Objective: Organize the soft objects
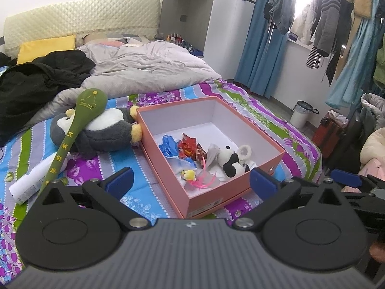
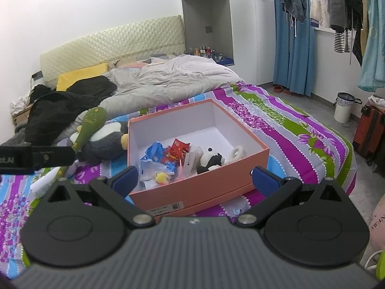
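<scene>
The penguin lay on the bedsheet, touching the box on its left side, with a green plush mallet across it. Both remained outside, so the job looked partway done. The next move would call for lifting the mallet first. The left gripper and right gripper hovered empty, jaws spread wide. Inside the box were a panda, a chick and wrappers.

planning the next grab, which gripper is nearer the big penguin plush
Left. The left gripper hovers open by the box's near-left corner, the penguin plush just ahead to its left. The right gripper sits open at the box's near wall, with the penguin farther off left.
</scene>
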### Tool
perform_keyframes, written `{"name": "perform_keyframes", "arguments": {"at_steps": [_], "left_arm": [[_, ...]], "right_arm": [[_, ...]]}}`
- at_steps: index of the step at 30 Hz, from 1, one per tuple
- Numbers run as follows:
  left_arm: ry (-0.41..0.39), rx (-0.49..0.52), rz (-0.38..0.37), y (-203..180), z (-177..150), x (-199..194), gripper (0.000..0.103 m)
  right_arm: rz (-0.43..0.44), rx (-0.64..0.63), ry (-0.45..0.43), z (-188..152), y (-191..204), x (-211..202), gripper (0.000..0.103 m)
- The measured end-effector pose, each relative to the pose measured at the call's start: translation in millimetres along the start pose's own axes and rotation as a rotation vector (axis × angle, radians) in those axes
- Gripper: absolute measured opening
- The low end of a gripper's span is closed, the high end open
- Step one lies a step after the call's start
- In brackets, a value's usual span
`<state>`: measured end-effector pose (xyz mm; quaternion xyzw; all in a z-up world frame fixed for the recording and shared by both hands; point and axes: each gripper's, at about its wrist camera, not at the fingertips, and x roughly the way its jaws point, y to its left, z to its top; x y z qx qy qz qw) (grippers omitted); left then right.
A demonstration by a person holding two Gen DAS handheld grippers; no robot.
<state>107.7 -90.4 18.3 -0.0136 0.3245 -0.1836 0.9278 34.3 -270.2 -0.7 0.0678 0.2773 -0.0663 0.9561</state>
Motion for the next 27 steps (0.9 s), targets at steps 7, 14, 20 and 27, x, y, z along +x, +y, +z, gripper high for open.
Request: {"name": "perform_keyframes", "arguments": {"at_steps": [7, 14, 20, 27], "left_arm": [[-0.005, -0.007, 0.006, 0.2, -0.8, 0.2, 0.103], [-0.005, -0.006, 0.005, 0.2, -2.0, 0.7, 0.103], [-0.006, -0.002, 0.004, -0.8, -2.8, 1.3, 0.103], [-0.006, -0.008, 0.003, -0.1, -2.7, 2.7, 0.103]], "right_arm": [[0.005, 0.003, 0.008, -0.9, -0.2, 1.8, 0.103], [0.002, 0.003, 0.006, -1.7, -0.1, 2.3, 0.103], [0.000, 0.003, 0.005, -1.5, 0.0, 2.5, 0.103], [-0.006, 0.010, 0.009, -2.4, 0.4, 2.3, 0.103]]}}
